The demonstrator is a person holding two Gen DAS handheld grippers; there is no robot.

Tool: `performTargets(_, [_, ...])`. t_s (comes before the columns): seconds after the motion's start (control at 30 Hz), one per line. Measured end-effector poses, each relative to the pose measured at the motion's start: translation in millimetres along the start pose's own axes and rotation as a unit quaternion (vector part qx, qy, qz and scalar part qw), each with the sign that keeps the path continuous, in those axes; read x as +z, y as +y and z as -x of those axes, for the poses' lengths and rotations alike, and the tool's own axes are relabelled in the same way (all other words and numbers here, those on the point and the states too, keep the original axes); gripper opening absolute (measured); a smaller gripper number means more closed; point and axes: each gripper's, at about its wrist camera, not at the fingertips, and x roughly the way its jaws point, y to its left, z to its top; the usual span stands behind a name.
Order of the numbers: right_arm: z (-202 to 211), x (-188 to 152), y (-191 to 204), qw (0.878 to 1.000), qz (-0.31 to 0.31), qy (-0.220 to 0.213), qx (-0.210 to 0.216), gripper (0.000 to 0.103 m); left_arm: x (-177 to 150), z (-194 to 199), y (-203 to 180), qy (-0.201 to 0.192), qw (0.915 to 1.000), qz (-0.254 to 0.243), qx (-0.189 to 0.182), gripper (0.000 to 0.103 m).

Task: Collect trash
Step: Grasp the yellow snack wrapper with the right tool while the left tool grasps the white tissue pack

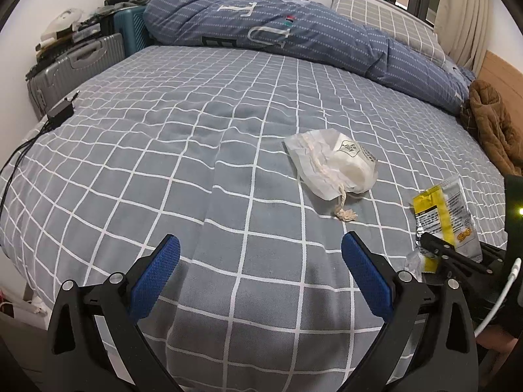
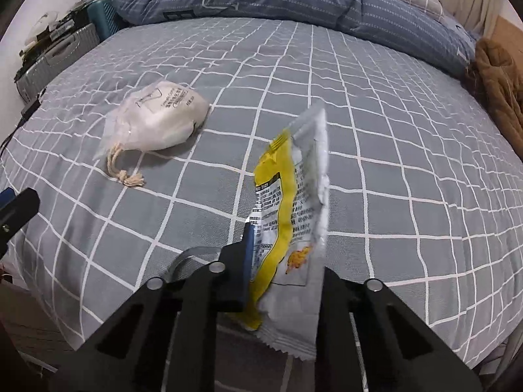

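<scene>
My right gripper [image 2: 284, 245] is shut on a yellow and silver snack wrapper [image 2: 291, 215] and holds it upright above the grey checked bed [image 2: 392, 130]. The wrapper and that gripper also show at the right edge of the left wrist view [image 1: 441, 219]. A white plastic bag with a drawstring pouch inside [image 1: 333, 163] lies on the bed, ahead and to the right of my left gripper [image 1: 260, 261]; it also shows in the right wrist view [image 2: 157, 121]. My left gripper is open and empty, low over the bed's near side.
A folded blue quilt [image 1: 294, 32] and a checked pillow [image 1: 385, 19] lie at the bed's far side. A brown garment [image 1: 493, 124] sits at the right edge. Suitcases [image 1: 75, 65] stand off the left side. A black charger with cable [image 1: 60, 111] lies on the bed's left edge.
</scene>
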Motion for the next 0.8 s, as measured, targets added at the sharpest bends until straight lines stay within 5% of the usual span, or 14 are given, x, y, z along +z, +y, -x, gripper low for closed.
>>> performTargets(0.27, [17.1, 3.5, -13.7, 1.000, 0.001, -0.020, 0.016, 0.002, 7.2, -5.9, -12.4, 0.002, 1.0000, -0.006, -0.006, 0.097])
performTargets(0.8, [33.8, 19.0, -101.5, 0.997, -0.050, -0.054, 0.015, 0.001, 56.7, -48.9, -82.7, -0.013, 0.9987, -0.036, -0.032, 0.097])
